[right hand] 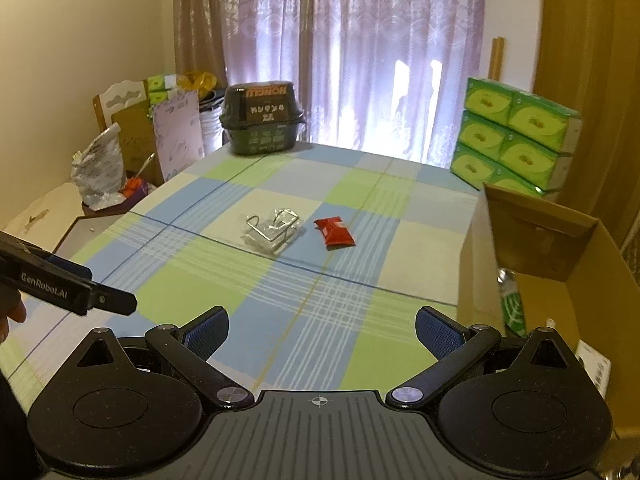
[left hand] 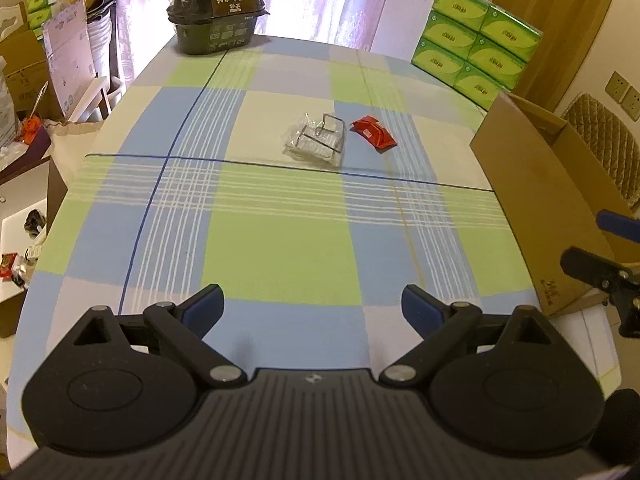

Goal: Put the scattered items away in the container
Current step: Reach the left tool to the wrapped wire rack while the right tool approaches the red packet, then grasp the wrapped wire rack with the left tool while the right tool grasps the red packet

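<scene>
**Both tools spread wide, two items loose on the tabletop**

Left tool (left hand: 313, 306) low over the near edge of the tabletop (left hand: 280, 248), blue-padded fingers (left hand: 204, 306) well apart, nothing between them. Right tool (right hand: 321, 330) likewise wide apart and empty, hovering at the near right, just beside the cardboard box (right hand: 568, 308). Part of the right tool also visible at the far right edge of the left wrist view, against the box wall.

At mid-table: a clear plastic packet with bent metal wire pieces (left hand: 316, 138) lying flat on a pale square of the checked cloth. Just to its right, close but apart, a small red packet (left hand: 374, 131), also lying flat. Both well ahead of the tools and left of the box.

Cardboard box open at the top, standing at the right edge of the tabletop, flaps up. Inside, in the right wrist view, something green and white with a shiny top (right hand: 510, 300); too little showing to tell what.

At the far left corner of the tabletop, a dark lidded food tub (left hand: 216, 8) with a brown label. At the far right, a stack of green tissue packs (left hand: 476, 40), beyond the box. Behind everything, a pale curtain (right hand: 360, 48) with light coming through. Left of the tabletop, a clutter of boxes and bags (left hand: 36, 72).
</scene>
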### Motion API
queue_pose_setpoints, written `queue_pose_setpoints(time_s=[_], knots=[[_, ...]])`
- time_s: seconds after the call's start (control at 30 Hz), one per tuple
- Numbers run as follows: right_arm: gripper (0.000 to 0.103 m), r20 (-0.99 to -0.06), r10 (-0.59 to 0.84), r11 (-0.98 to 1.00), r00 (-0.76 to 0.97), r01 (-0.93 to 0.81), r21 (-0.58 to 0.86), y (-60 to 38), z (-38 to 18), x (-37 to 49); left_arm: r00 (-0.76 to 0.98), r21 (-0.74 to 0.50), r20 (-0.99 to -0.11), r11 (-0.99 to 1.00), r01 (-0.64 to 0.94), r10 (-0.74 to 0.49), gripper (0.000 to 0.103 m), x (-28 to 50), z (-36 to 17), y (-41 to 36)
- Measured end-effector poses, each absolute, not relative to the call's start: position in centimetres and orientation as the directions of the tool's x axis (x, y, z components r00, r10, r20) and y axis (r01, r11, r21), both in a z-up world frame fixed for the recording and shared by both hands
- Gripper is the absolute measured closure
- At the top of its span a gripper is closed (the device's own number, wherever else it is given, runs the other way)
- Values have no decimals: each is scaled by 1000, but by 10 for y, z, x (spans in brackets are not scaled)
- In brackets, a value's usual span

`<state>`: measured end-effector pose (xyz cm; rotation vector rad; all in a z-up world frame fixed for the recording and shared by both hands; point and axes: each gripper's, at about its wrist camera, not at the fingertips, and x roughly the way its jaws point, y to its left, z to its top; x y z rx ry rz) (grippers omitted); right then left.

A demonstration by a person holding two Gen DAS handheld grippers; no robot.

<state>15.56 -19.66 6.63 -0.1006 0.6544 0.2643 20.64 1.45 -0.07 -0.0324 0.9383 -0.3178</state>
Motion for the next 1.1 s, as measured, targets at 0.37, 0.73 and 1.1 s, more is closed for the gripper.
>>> queue_pose_setpoints(time_s=[0.37,0.73,1.1], knots=[[0,-666,209,962,716,-274,7,-193,45,275,611,-49,-749,941,335,-257,10,288,-24,-18],[6,-696,241,951,677,-307,31,-203,8,363,687,85,-683,908,410,-247,10,348,-63,-57],[16,-733,280,928,620,-372,40,-195,-18,416,678,124,-700,896,426,-225,30,386,-85,-76]])
